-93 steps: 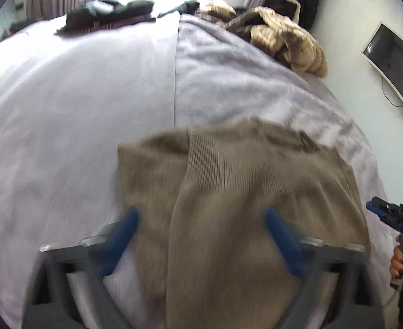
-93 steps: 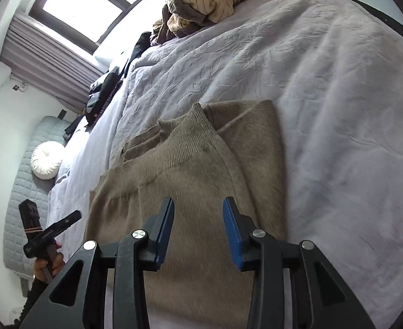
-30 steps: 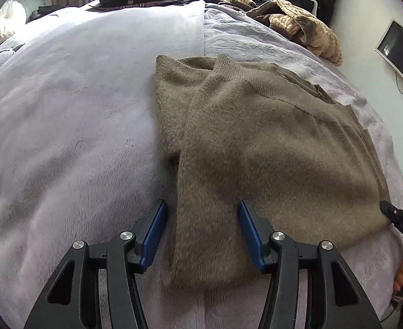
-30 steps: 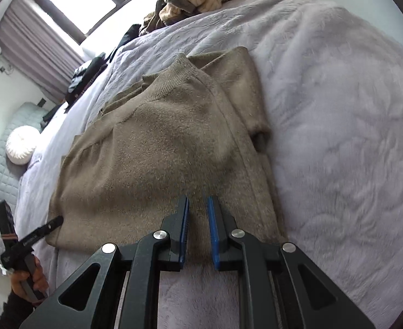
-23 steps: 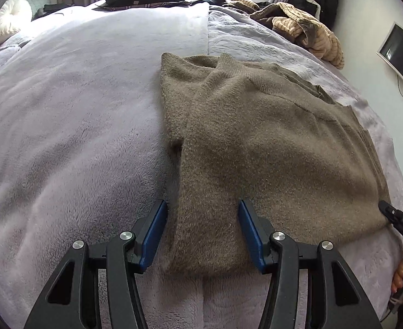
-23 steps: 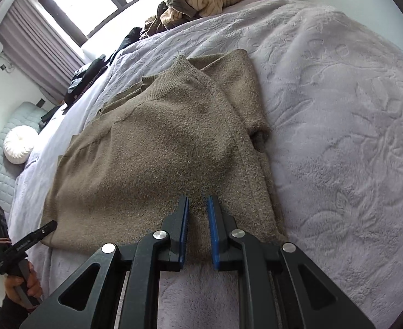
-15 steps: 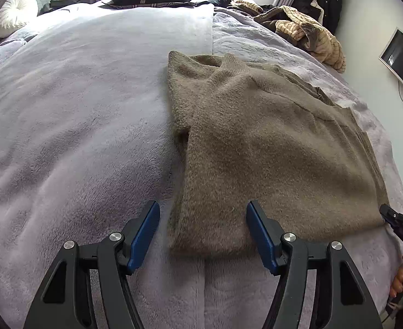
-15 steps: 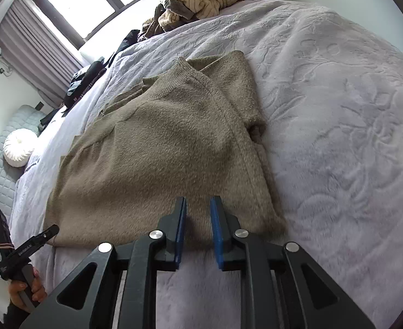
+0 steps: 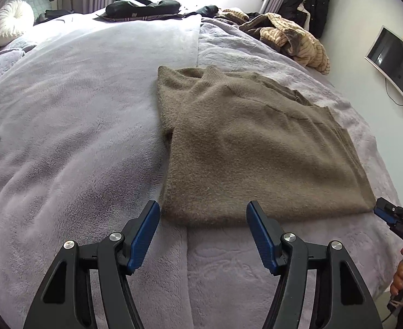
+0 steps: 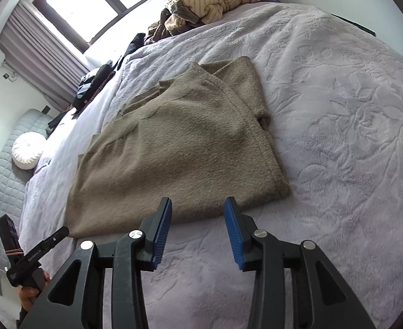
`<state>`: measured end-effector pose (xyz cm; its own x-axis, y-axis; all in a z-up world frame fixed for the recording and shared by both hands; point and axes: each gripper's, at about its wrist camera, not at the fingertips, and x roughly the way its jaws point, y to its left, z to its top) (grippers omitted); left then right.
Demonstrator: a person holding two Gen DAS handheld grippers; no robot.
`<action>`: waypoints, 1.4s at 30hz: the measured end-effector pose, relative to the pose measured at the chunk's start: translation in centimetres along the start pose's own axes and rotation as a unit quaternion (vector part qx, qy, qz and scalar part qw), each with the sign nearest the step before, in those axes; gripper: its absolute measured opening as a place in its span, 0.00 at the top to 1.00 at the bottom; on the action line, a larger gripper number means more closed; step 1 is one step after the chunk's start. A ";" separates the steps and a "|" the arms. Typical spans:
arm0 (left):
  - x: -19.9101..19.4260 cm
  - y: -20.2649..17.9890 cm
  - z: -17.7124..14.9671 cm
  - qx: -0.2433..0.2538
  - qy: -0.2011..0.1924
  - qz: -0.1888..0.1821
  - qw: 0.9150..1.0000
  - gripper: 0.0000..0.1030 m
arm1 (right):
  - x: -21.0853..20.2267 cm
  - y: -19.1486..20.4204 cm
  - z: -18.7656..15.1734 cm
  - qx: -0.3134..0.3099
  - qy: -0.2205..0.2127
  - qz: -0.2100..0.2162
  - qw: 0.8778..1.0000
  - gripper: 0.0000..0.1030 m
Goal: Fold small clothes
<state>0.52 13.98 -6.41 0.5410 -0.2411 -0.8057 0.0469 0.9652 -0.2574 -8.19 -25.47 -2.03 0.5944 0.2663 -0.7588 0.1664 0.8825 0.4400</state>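
Your left gripper (image 9: 202,231) hung parted and empty just short of the fuzzy olive-brown knit sweater (image 9: 250,148), which lay folded flat on the lilac plush bedspread (image 9: 64,126). Your right gripper (image 10: 198,226), jaws widening, gripped nothing, presumably clearing for another fold.

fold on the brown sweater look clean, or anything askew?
Mostly tidy. The brown sweater lies flat on the bed, but its folded-under sleeve bulges out past the side edge, leaving a dark gap there. Both tongs are clear of it; the right tongs are opening, with nothing between them.
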 end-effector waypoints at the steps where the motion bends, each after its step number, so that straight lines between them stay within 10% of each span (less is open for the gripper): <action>1: -0.3 -0.1 -0.1 0.001 -0.002 -0.001 1.000 0.35 | -0.2 0.2 -0.1 -0.001 0.000 0.001 1.000 0.53; 5: -0.9 -0.4 -0.5 -0.002 0.002 -0.007 1.000 0.35 | -0.9 0.8 -0.4 -0.002 0.001 0.005 1.000 0.47; 9: -1.8 -0.4 -1.1 -0.008 -0.012 0.000 1.000 0.01 | -1.5 1.4 -0.5 -0.008 0.001 0.007 1.000 0.47; 16: -3.7 -0.5 -1.6 -0.013 -0.039 0.005 0.999 0.01 | -2.6 2.7 -1.0 -0.024 -0.015 -0.006 1.000 0.07; 42: -6.8 3.3 -5.3 -0.069 -0.019 -0.022 0.997 0.01 | -1.6 6.5 -6.0 -0.008 0.067 0.025 0.997 0.00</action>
<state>-7.44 18.31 -4.59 0.5728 -0.2756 -0.7720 -0.0440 0.9301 -0.3647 -12.79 -17.78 -0.83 0.4915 0.3576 -0.7941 0.1272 0.8726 0.4717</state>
